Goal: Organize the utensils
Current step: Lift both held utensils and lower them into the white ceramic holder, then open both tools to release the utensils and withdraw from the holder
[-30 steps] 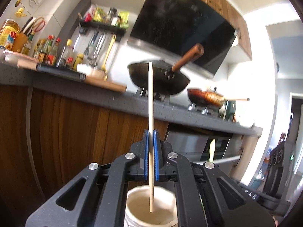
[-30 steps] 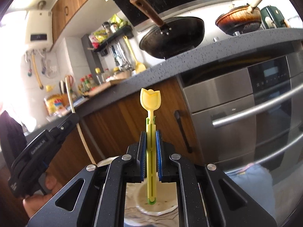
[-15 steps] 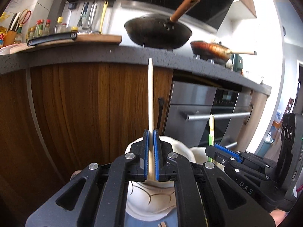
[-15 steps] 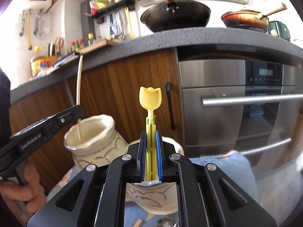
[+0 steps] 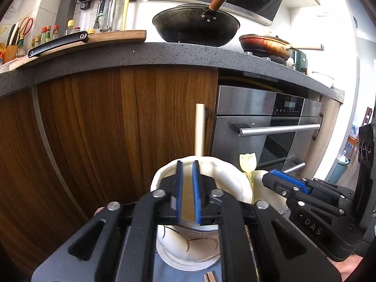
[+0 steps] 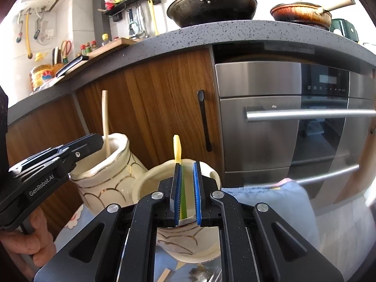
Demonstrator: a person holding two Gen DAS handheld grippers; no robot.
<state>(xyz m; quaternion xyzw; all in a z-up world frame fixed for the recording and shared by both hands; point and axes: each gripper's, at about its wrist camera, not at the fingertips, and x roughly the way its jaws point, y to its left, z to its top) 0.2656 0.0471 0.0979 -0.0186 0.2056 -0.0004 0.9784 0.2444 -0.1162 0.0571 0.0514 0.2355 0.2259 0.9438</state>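
Two cream vases with gold lines stand side by side on a blue cloth. My left gripper (image 5: 187,164) hovers over the left vase (image 5: 225,183) and its jaws are opening, with nothing pressed between the pads. The pale wooden chopstick (image 5: 199,129) stands free in that vase, leaning on the far rim. In the right wrist view the chopstick (image 6: 105,122) sits just beyond the left gripper (image 6: 97,141). My right gripper (image 6: 186,164) is over the right vase (image 6: 150,183), its pads slightly apart. The yellow tulip-topped utensil (image 6: 176,148) rests against the left pad, clear of the right one.
Wooden cabinet doors (image 5: 117,129) and a steel oven (image 6: 270,117) stand close behind the vases, under a dark counter holding a wok (image 5: 195,25). The blue cloth (image 6: 282,199) spreads right. Loose wooden sticks (image 6: 164,275) lie by the vase bases. A hand (image 6: 23,242) holds the left gripper.
Both grippers tipped down over the vases. The chopstick slid out of the left pads into its vase. The tulip utensil sank lower and the right pads parted from it.
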